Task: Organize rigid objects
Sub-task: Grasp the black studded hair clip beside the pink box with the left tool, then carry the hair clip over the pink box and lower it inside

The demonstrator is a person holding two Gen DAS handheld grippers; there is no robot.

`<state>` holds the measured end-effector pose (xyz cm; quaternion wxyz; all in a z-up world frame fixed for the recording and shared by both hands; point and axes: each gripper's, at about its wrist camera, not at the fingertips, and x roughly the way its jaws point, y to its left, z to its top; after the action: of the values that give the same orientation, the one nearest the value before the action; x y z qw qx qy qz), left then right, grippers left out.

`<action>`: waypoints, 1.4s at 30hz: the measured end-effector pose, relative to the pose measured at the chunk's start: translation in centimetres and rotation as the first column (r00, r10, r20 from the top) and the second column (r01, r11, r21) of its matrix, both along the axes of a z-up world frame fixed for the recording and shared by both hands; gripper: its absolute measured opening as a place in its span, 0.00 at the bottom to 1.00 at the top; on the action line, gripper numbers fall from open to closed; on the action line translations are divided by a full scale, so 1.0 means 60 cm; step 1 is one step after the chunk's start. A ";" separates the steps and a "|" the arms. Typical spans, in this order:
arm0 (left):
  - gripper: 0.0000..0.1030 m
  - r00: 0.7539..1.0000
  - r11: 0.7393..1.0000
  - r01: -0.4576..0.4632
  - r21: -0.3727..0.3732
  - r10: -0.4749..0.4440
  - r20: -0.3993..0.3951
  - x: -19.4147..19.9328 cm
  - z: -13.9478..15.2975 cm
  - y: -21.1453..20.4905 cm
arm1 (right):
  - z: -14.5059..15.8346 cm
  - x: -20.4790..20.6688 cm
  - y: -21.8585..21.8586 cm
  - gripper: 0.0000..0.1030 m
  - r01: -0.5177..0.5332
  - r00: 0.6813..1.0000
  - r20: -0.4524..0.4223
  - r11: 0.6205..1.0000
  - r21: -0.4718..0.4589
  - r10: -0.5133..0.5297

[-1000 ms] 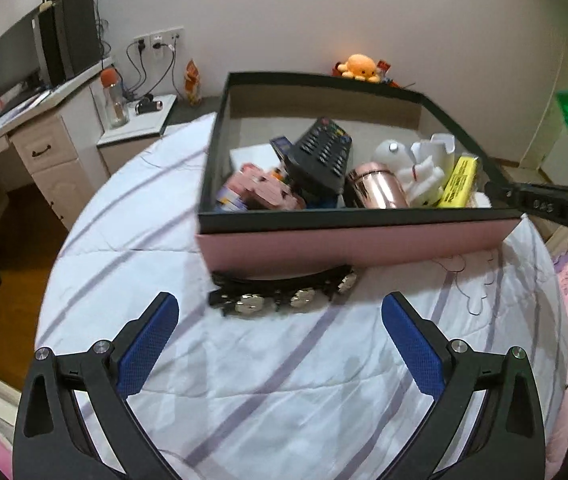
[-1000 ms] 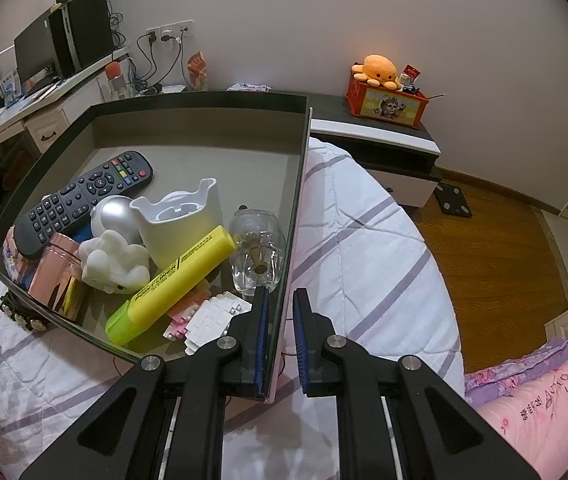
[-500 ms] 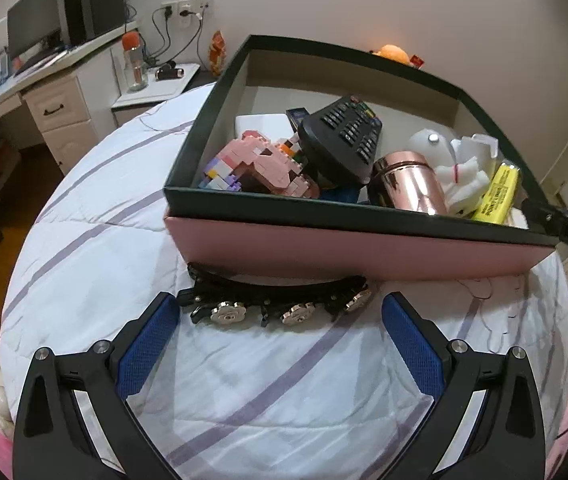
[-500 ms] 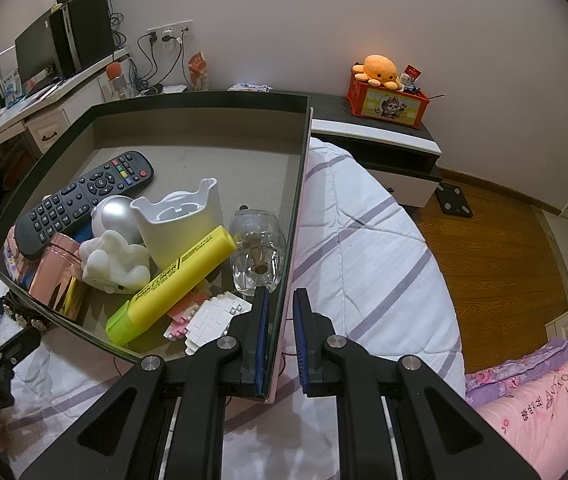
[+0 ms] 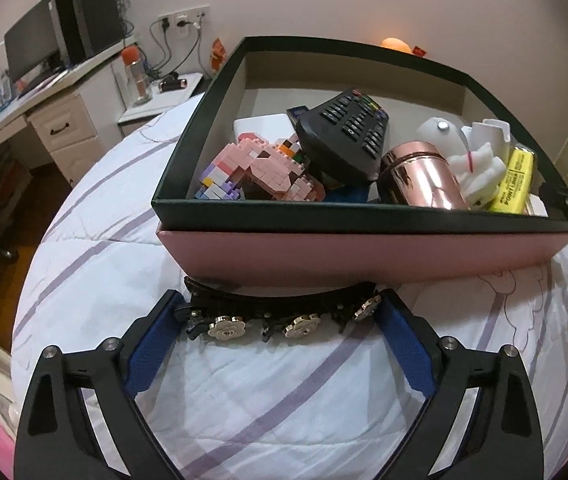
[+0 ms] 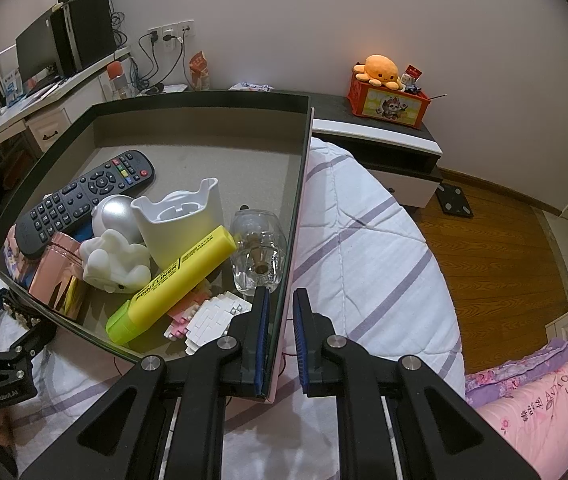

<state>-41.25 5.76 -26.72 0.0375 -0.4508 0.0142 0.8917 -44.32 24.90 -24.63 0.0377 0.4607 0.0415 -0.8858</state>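
Fingers of the left gripper (image 5: 279, 316), spread wide, now bracket both ends of the black flower-studded hair clip (image 5: 279, 314), having closed in from well short of it a second ago. It lies crosswise on the striped quilt (image 5: 284, 392), against the pink box (image 5: 364, 254). The right gripper (image 6: 281, 332) stays pinched on the box's side wall.

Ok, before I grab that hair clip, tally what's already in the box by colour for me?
Black: 1, remote
Yellow: 1, highlighter
Rose-gold: 1, metal cup
Clear: 1, glass bottle
White or silver: 3, holder, round figure, plush-shaped toy
Pink and white brick models: 2
Total: 9 visible; some partly buried.
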 end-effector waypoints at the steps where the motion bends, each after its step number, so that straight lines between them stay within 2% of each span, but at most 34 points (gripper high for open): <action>1: 0.94 1.000 1.000 0.007 0.001 -0.007 -0.001 0.002 0.001 -0.001 | 0.000 0.000 0.000 0.12 -0.001 1.000 0.001 1.000 -0.001 0.001; 9: 0.94 1.000 0.999 0.021 -0.046 -0.022 -0.013 0.024 0.012 -0.009 | 0.001 0.000 -0.001 0.12 0.002 1.000 0.003 1.000 0.001 -0.002; 15: 0.94 0.998 0.997 0.024 -0.067 -0.027 -0.052 0.052 0.037 -0.031 | 0.001 -0.002 0.001 0.12 0.002 1.000 0.006 1.000 -0.004 -0.002; 20: 0.94 0.993 0.997 0.044 -0.056 -0.050 -0.103 0.087 0.073 -0.050 | 0.001 -0.002 0.002 0.12 0.002 1.000 0.006 1.000 -0.005 -0.002; 28: 0.94 0.971 0.995 0.093 -0.046 -0.101 -0.218 0.113 0.149 -0.057 | 0.002 -0.003 0.002 0.12 -0.003 1.000 0.006 1.000 -0.006 0.003; 35: 0.94 0.955 0.991 0.111 -0.071 -0.126 -0.268 0.073 0.199 -0.036 | 0.002 0.000 0.003 0.12 -0.011 1.000 -0.006 1.000 -0.019 0.011; 42: 0.94 0.948 0.977 0.203 -0.069 -0.214 -0.236 -0.029 0.210 0.035 | 0.002 0.001 0.004 0.13 -0.023 1.000 -0.016 0.999 -0.028 0.023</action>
<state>-42.99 7.85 -14.10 0.1193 -0.3355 0.0859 0.9305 -44.28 25.12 -24.48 0.0540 0.4526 0.0348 -0.8894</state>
